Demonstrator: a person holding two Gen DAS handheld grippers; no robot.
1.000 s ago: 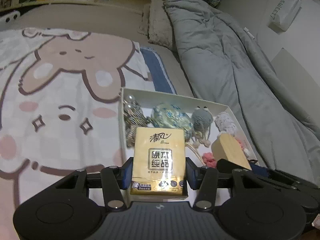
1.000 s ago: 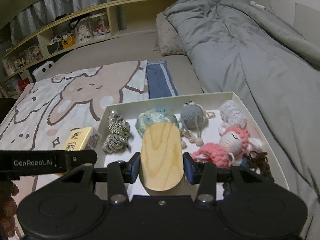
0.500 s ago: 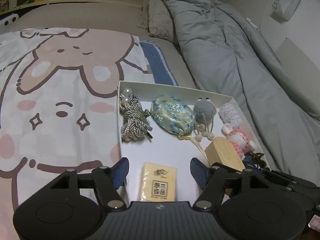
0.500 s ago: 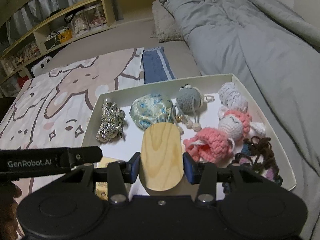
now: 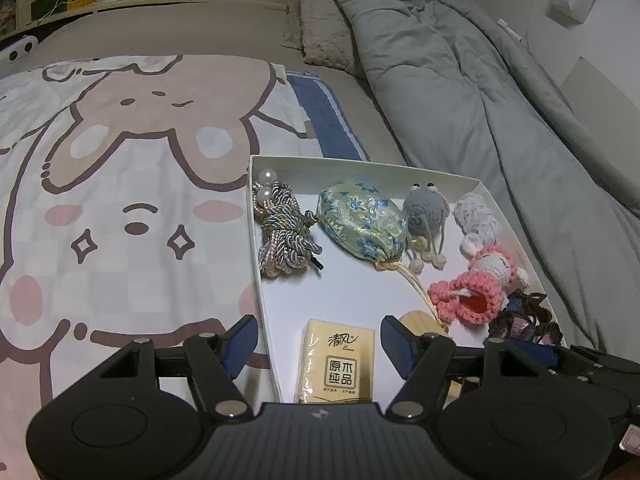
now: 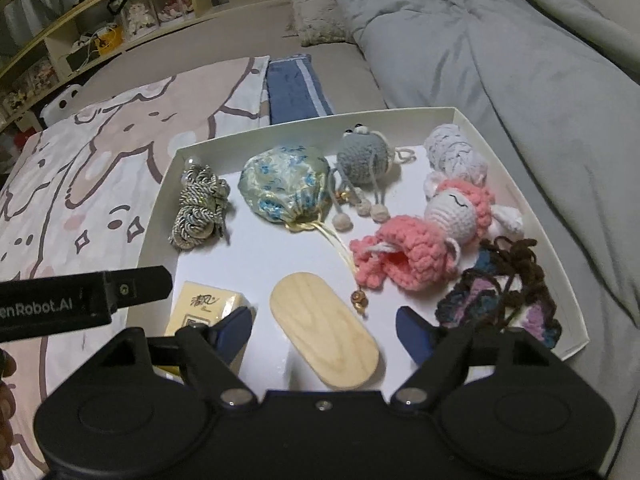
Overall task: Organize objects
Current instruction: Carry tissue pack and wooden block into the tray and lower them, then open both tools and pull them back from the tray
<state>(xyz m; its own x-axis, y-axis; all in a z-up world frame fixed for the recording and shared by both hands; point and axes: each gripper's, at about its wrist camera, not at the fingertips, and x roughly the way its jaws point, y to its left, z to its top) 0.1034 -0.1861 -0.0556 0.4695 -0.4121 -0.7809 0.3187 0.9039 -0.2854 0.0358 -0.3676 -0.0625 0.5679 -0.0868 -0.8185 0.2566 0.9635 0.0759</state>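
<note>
A white shallow box (image 5: 256, 240) (image 6: 516, 176) lies on the bed. In its near left corner lies a yellow tissue pack (image 5: 338, 362) (image 6: 204, 310), just below my left gripper (image 5: 318, 338), which stands open with both pads clear of the pack. A pale wooden oval piece (image 6: 324, 336) (image 5: 420, 320) lies flat on the box floor between the fingers of my right gripper (image 6: 326, 326). Its jaws are opening and the pads do not touch the wood.
The box also holds a cord bundle (image 5: 282, 232), a floral pouch (image 5: 360, 220), a grey crochet toy (image 6: 362, 158), pink crochet pieces (image 6: 412, 256) and a dark crochet piece (image 6: 504, 296). A bunny-print blanket (image 5: 120, 200) lies left, a grey duvet (image 5: 480, 100) right.
The left gripper let go of the tissue pack, which now lies in the box. The right gripper lowered the wooden oval to the box floor and then released it.
</note>
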